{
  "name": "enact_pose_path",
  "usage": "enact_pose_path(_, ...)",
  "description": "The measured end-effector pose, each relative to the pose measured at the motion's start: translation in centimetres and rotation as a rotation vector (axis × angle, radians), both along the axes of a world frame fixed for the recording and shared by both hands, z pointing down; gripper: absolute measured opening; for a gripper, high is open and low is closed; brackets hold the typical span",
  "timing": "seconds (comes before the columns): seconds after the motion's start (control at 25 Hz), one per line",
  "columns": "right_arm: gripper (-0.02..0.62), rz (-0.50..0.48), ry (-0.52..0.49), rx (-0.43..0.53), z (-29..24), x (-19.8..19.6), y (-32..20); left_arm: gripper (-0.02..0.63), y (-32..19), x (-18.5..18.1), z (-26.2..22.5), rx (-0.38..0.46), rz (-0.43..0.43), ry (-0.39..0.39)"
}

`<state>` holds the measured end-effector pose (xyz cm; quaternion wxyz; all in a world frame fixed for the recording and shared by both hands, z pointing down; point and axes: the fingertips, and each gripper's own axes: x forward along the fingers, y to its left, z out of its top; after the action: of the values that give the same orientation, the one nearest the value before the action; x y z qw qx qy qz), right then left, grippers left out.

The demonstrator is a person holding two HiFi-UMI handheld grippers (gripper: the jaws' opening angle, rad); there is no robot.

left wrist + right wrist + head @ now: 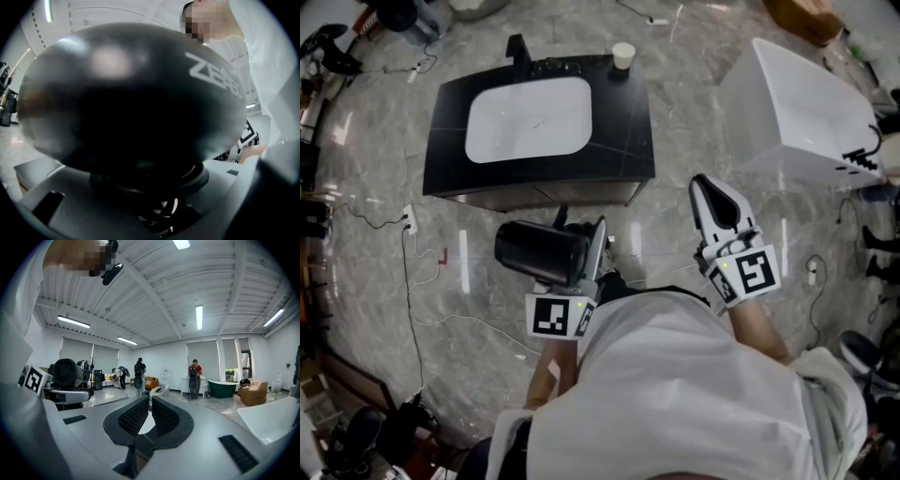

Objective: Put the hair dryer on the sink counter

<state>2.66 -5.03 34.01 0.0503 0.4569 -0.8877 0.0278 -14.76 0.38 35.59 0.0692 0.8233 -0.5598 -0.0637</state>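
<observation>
- Marble floor [694, 75] is seen all round; a black sink counter [619, 141] with a white basin [530, 117] stands ahead of the person, and a white bathtub [797, 112] off to the right.
- Hair dryer [542, 251] is held in the air, short of the counter's near edge and well apart from it, barrel pointing left.
- Left gripper [589, 251] is clamped on the hair dryer; its own view is filled by the dark body [131, 93].
- Right gripper [712, 197] is held with jaws together and nothing between them [149, 411].
- Judgement: the carry is under way and the set-down is not yet made.
- The bare strip right of the basin is judged the best landing spot; the faucet [519, 52] and cup [623, 56] at the back are to be avoided.
- The barrel should be laid flat before release, as it may roll toward the basin or off the edge.
</observation>
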Motion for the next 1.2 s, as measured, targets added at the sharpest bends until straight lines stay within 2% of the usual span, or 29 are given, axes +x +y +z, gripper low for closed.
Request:
enact_pose_path(0.52,0.048,0.005,0.016,0.025,-1.2,-5.7,-4.8,0.249,-5.9,-4.6,0.1,0.002,0.044,-0.011)
enact_pose_path(1.04,0.048,0.079,0.044,0.006,-0.8,-4.4,-6.9,0.249,-9.1,-3.5,1.7,-0.039,0.118,0.002)
enact_pose_path(1.2,0.048,0.06,0.036,-0.005,-0.5,-4.2,-7.6,0.249,-9.6,-2.8,1.8,-0.04,0.114,-0.019)
